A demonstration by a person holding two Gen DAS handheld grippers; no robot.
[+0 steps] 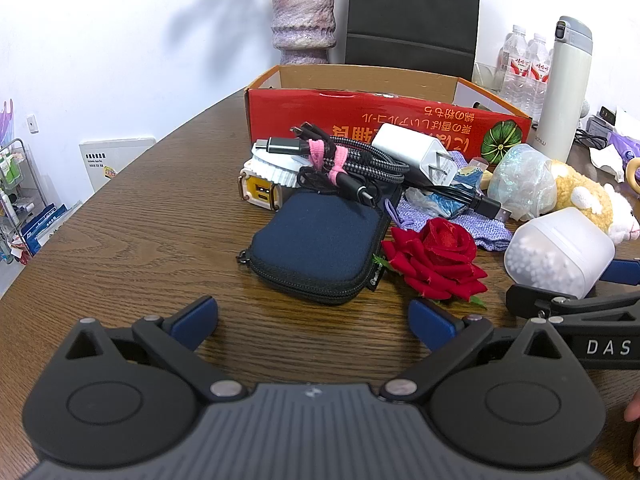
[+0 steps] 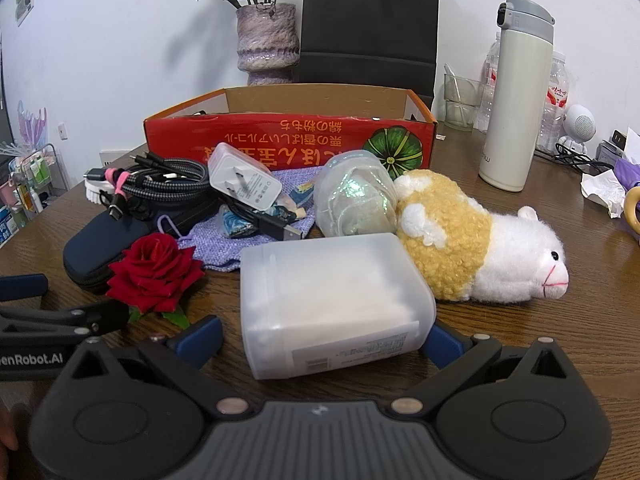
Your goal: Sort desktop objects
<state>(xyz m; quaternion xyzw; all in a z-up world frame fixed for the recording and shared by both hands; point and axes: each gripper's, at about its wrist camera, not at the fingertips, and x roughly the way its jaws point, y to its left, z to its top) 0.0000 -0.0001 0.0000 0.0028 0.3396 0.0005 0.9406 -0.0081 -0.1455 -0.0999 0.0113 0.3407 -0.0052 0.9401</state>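
A pile of desktop items lies on the wooden table [image 1: 140,240] in front of an open red cardboard box [image 1: 380,120]. My left gripper [image 1: 314,320] stands open just short of a navy zip pouch [image 1: 320,244], with nothing between its fingers. A red fabric rose [image 1: 436,256] lies to the pouch's right. My right gripper [image 2: 322,338] is open around the near end of a translucent cotton swab box [image 2: 332,300]. A gap shows beside its left finger [image 2: 200,338]. Behind it lies a yellow-and-white plush animal [image 2: 480,248]. Braided cables [image 1: 360,160] and a white charger plug [image 1: 416,156] top the pile.
A lilac knitted cloth [image 2: 216,244], a wrapped glittery bundle [image 2: 356,200] and a yellow power bank [image 1: 260,192] sit in the pile. A cream flask [image 2: 516,100], water bottles [image 2: 556,92], a glass [image 2: 460,104] and tissues [image 2: 604,192] stand right. A vase [image 2: 268,36] and black bag [image 2: 368,20] stand behind.
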